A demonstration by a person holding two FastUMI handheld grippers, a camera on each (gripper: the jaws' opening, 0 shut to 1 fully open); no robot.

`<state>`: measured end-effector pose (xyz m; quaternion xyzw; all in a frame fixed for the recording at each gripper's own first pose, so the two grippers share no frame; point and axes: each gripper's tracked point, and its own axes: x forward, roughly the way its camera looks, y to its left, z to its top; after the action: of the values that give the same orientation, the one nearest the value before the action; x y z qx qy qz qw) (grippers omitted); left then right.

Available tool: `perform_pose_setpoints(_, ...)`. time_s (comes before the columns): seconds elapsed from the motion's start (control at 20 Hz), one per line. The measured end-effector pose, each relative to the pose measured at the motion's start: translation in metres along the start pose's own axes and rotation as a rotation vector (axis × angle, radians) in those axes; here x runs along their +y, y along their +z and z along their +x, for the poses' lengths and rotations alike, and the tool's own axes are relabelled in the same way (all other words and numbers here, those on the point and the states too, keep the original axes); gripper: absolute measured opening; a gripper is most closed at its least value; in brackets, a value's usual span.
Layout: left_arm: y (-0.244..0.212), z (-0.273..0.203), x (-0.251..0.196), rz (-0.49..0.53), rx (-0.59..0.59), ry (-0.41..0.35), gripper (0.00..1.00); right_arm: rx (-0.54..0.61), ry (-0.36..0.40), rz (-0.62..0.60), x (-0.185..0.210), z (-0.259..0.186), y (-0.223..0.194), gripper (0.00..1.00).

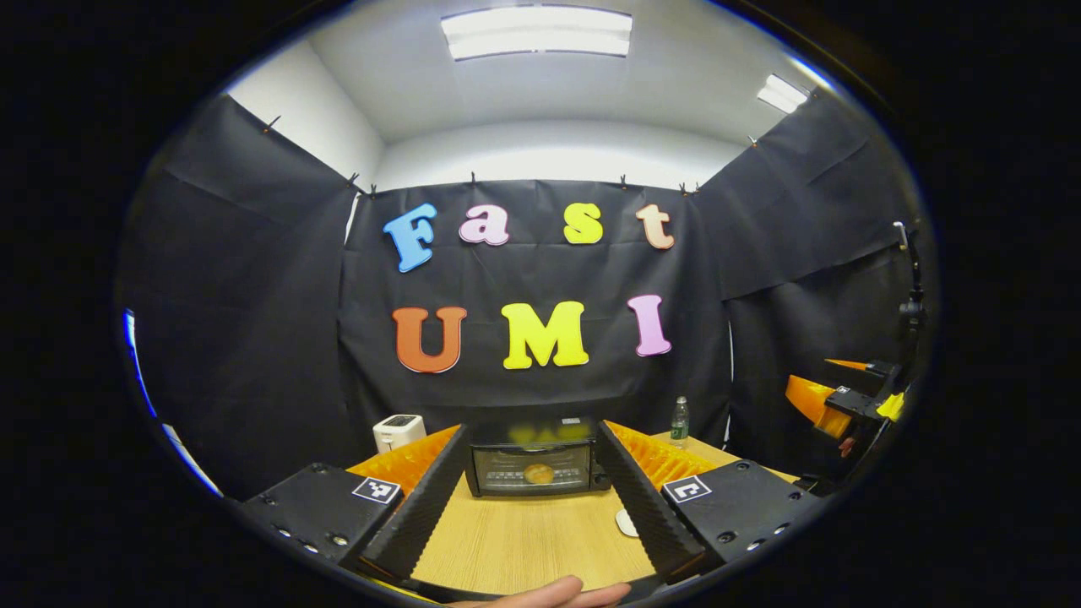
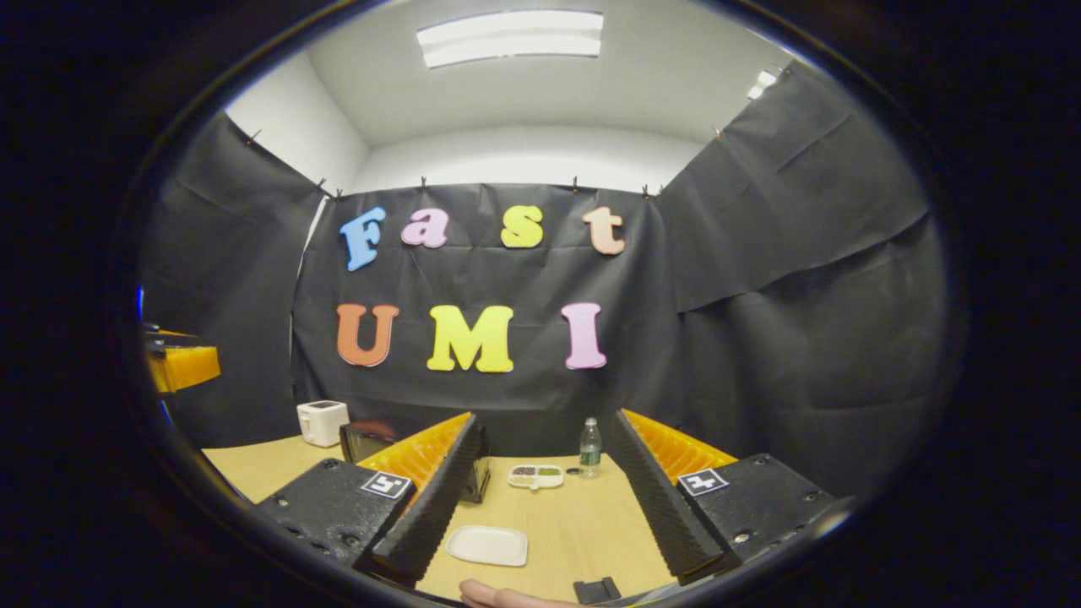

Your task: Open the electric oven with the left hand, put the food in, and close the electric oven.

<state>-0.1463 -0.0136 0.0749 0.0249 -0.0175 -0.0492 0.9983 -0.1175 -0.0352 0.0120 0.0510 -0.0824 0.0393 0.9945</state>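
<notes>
Three steps are asked; we judge all three done. Oven (image 1: pixel 535 457): at the back of the tabletop (image 1: pixel 524 540), door shut, a round piece of food (image 1: pixel 538 473) visible behind the glass. Plate (image 2: pixel 487 545): white, bare, at the near edge of the tabletop. Left hand-held gripper (image 1: pixel 530 507): fingers spread, holding nothing, well apart from the oven. Right hand-held gripper (image 2: pixel 540 507): fingers spread, holding nothing, above the plate. We see nothing left to do.

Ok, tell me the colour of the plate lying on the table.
White: the plate shows best in the right gripper view, flat and empty on the light wooden table.
</notes>
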Motion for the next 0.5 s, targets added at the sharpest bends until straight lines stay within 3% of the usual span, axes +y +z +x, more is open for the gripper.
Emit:
perform_pose_setpoints(0.15, -0.008, 0.007, 0.006, -0.037, 0.029, 0.019, 0.97, -0.03, 0.039, 0.001, 0.004, -0.005, 0.006, 0.96)
perform_pose_setpoints(0.5, -0.017, 0.01, 0.015, -0.034, 0.054, 0.035, 0.97, -0.053, 0.03, -0.007, 0.002, -0.008, 0.005, 0.96)
